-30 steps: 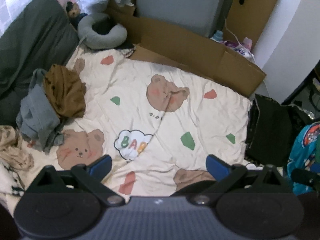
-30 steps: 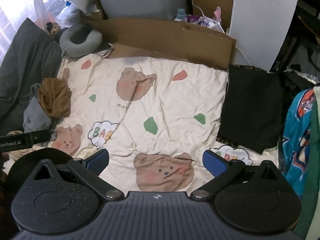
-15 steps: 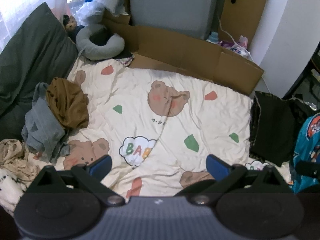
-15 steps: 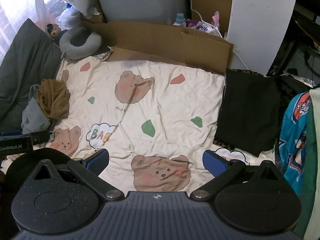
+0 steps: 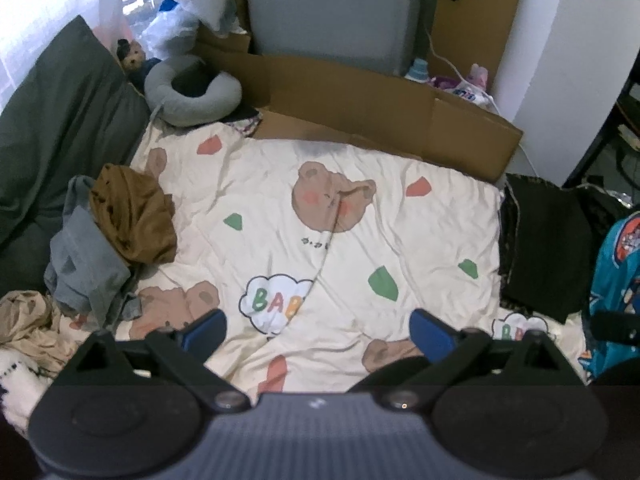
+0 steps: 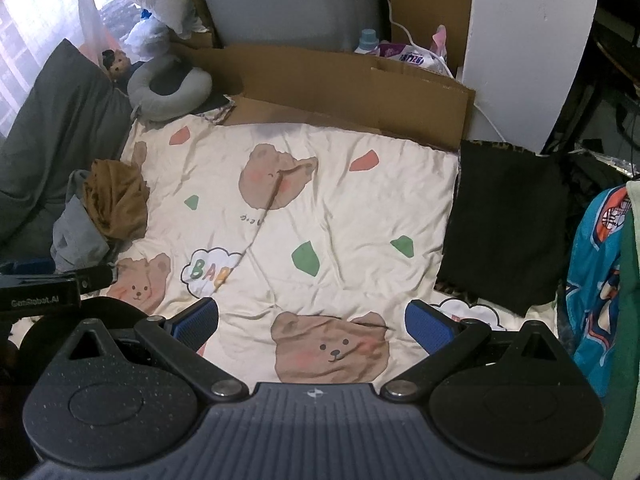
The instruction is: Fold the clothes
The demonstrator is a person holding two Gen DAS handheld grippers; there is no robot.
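Observation:
A heap of crumpled clothes lies at the left edge of the bear-print blanket (image 5: 360, 240): a brown garment (image 5: 132, 216) on top of a grey-blue one (image 5: 84, 272), with a beige one (image 5: 28, 320) nearer. A folded black garment (image 5: 544, 248) rests on the blanket's right side. My left gripper (image 5: 318, 330) hovers open above the blanket's near part, holding nothing. In the right wrist view the brown garment (image 6: 114, 200), grey-blue garment (image 6: 76, 240) and black garment (image 6: 504, 224) show again. My right gripper (image 6: 312, 322) is open and empty over a bear print. The left gripper's body (image 6: 48, 284) pokes in from the left.
A dark green cushion (image 5: 52, 140) lines the left side. A grey neck pillow (image 5: 192, 92) and small plush toy (image 5: 132, 54) sit at the far left. Flattened cardboard (image 5: 380, 108) edges the far side. A blue printed fabric (image 5: 616, 280) hangs at right, beside a white wall (image 6: 528, 48).
Both grippers have drawn back and up from the blanket, so more of the room's far side shows. Both stay open. The clothes have not moved.

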